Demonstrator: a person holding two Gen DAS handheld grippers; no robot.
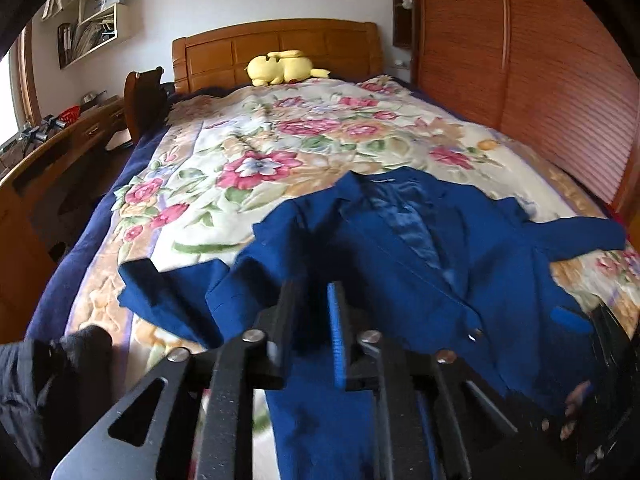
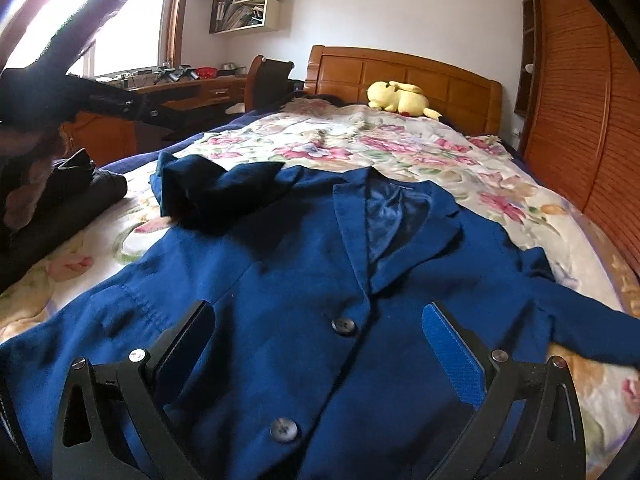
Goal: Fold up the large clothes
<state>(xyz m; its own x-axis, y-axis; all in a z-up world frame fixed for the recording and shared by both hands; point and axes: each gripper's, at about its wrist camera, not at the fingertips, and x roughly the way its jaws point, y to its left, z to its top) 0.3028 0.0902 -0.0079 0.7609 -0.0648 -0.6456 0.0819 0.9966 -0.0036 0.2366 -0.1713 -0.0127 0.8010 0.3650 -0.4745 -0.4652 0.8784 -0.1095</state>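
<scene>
A dark blue jacket (image 1: 400, 260) lies face up and buttoned on the floral blanket (image 1: 280, 140), its collar toward the headboard. In the right wrist view its one sleeve (image 2: 216, 192) is bunched and folded back near the shoulder. The other sleeve (image 2: 580, 328) stretches out to the right. My left gripper (image 1: 312, 320) hovers above the jacket's lower left side, its jaws a narrow gap apart with nothing pinched between them. My right gripper (image 2: 320, 344) stands wide open over the jacket (image 2: 280, 280) front near the buttons, and its blue pad (image 1: 568, 320) shows in the left wrist view.
A yellow plush toy (image 1: 280, 66) lies by the wooden headboard (image 1: 320, 44). A slatted wooden wardrobe (image 1: 540, 80) runs along the bed's right side. A desk (image 1: 60, 148) and chair stand on the left. Dark clothes (image 2: 72, 184) are piled at the bed's left edge.
</scene>
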